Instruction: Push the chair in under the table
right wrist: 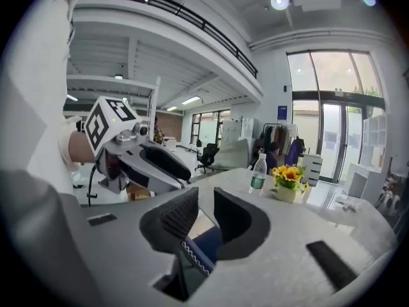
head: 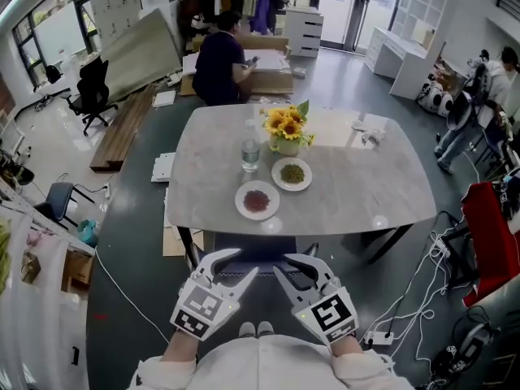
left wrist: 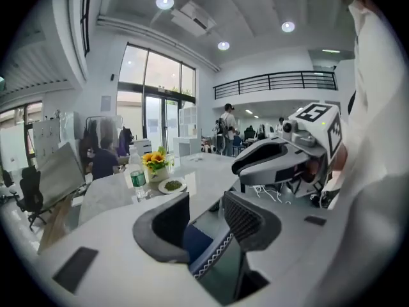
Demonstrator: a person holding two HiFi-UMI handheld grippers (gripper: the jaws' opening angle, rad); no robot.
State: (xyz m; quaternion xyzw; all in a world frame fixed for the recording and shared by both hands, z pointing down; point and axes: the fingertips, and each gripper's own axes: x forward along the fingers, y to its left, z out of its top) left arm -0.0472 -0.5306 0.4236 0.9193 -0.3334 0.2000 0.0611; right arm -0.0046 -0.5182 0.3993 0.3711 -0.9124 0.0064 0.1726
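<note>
1. The left gripper (left wrist: pixel 206 211) has its jaws wide apart. Only the blue of the chair (head: pixel 262 246) shows through the gap, and neither pad presses on it.
2. The right gripper (right wrist: pixel 204 203) has its jaws at a narrower gap, not closed. The same blue shows low between them and nothing is gripped.
3. Both grippers are side by side, jaws angled toward each other, just above the chair.
4. The chair is in under the near edge of the worktop (head: pixel 357 185). Only a dark blue strip of it shows in front of that edge.
5. On the worktop a plate of red bits (head: pixel 257 201) lies nearest. Behind it are a plate of green bits (head: pixel 292 174), a water bottle (head: pixel 251 154) and a pot of sunflowers (head: pixel 286 130).
6. Beyond the far edge a person (head: pixel 218 63) sits facing away.
</note>
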